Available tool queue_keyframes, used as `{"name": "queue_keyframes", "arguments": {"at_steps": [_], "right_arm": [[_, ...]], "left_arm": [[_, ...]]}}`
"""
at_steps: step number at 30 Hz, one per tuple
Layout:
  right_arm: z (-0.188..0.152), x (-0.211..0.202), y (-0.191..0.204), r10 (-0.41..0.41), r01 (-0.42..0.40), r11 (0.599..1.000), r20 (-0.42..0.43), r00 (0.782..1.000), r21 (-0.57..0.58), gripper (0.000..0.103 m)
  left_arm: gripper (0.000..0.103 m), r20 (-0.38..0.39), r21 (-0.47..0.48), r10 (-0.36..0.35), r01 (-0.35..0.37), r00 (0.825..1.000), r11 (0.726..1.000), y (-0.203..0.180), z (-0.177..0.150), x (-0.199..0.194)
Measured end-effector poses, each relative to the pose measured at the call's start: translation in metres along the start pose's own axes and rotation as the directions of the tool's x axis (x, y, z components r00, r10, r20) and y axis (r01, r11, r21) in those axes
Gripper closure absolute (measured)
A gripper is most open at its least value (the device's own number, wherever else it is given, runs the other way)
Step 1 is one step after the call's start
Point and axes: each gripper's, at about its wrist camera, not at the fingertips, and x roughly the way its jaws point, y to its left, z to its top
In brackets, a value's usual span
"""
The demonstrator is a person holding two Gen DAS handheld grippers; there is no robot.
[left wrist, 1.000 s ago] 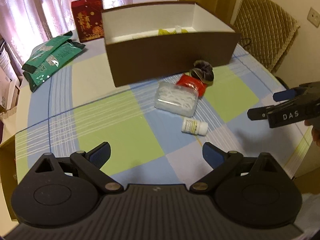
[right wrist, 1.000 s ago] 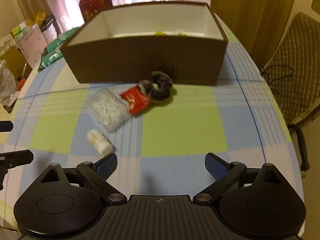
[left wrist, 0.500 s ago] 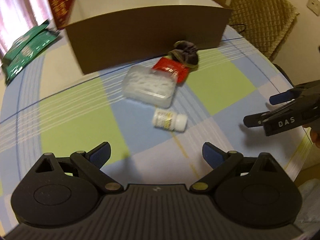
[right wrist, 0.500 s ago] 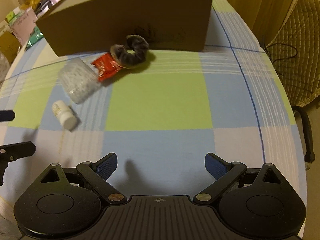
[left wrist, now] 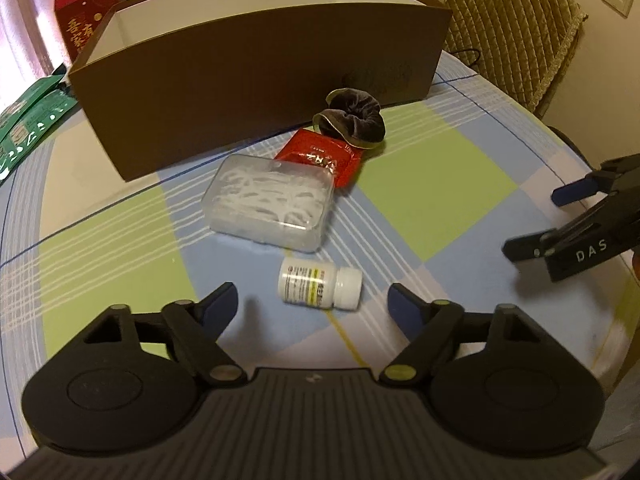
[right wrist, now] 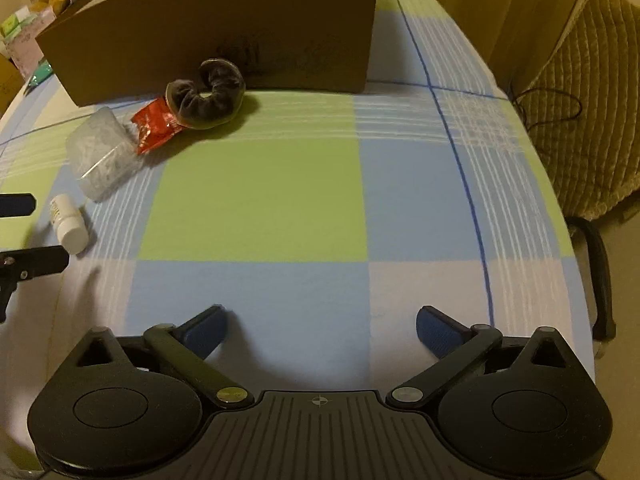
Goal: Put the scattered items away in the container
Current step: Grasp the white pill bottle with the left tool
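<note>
Broadly, the checked tablecloth (right wrist: 256,200) covers the table, and the brown box (left wrist: 256,92) stands toward its far edge, open on top. Just in front of the box's near wall lie a dark scrunchie (left wrist: 352,118) and a red packet (left wrist: 320,156), touching each other; a clear plastic case (left wrist: 272,206) overlaps the packet's near end. Closer to the near edge, just apart from the case, a small white pill bottle (left wrist: 320,290) lies on its side. The left gripper (left wrist: 312,304) hovers with fingers spread wide on either side of that bottle, not touching it. The right gripper (right wrist: 320,330) is likewise wide and empty, over bare cloth near the table's near edge.
</note>
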Motion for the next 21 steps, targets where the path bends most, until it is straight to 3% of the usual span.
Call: {"name": "queue_keyframes", "arguments": {"at_steps": [5,9,15,21], "right_arm": [[0.0,0.001,-0.004,-0.009,0.009,1.0,0.024,1.0,0.009,0.0],[0.003,0.003,-0.004,-0.027,0.027,1.0,0.022,0.999,0.01,0.0],[0.01,0.006,-0.005,-0.032,0.032,0.999,0.027,0.999,0.024,0.0],[0.026,0.009,0.002,0.069,-0.071,0.997,0.056,0.996,0.033,0.0]], "left_arm": [[0.037,-0.008,0.014,-0.015,0.015,1.0,1.0,-0.001,0.004,0.011],[0.061,-0.023,0.018,-0.028,0.029,0.999,0.999,0.0,0.002,0.017],[0.061,-0.014,0.008,-0.03,0.03,0.999,1.0,0.009,0.0,0.014],[0.061,-0.025,-0.028,0.009,-0.009,1.0,1.0,0.03,-0.003,0.006]]}}
